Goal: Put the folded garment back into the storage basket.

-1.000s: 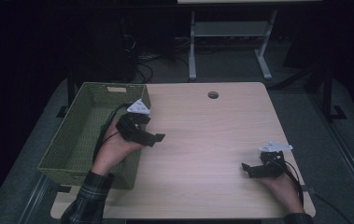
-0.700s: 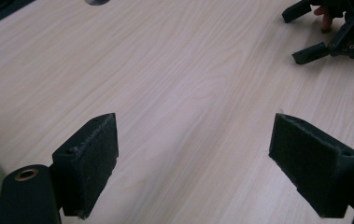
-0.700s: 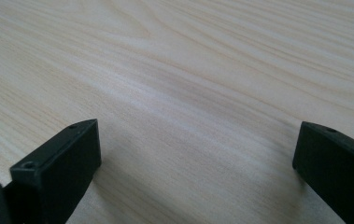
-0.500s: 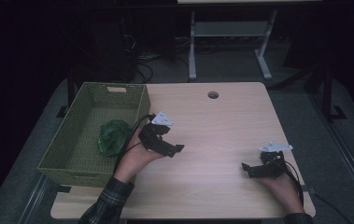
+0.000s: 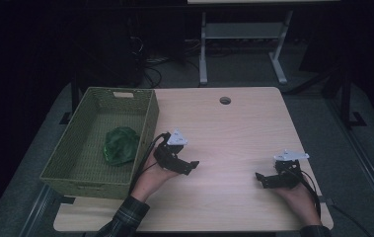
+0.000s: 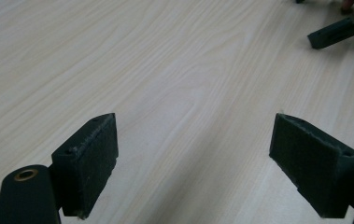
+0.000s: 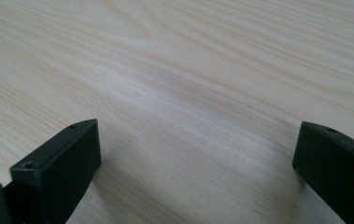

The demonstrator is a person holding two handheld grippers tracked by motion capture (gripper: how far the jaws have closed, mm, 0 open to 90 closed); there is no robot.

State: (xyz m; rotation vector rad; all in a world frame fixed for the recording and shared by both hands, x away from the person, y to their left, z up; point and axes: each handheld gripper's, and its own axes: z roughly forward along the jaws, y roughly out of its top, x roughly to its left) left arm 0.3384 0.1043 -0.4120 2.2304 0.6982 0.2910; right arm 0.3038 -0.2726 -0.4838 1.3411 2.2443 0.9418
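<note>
One green bundle [image 5: 120, 145] inside basket [image 5: 147, 123]

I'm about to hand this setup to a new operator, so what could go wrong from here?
1. The left gripper sits close beside the green woven basket; its trailing cable could catch the rim.
2. The crumpled green cloth lies in the basket near that wall, so a snag might drag it.
3. The right gripper rests near the wooden table edge.
</note>
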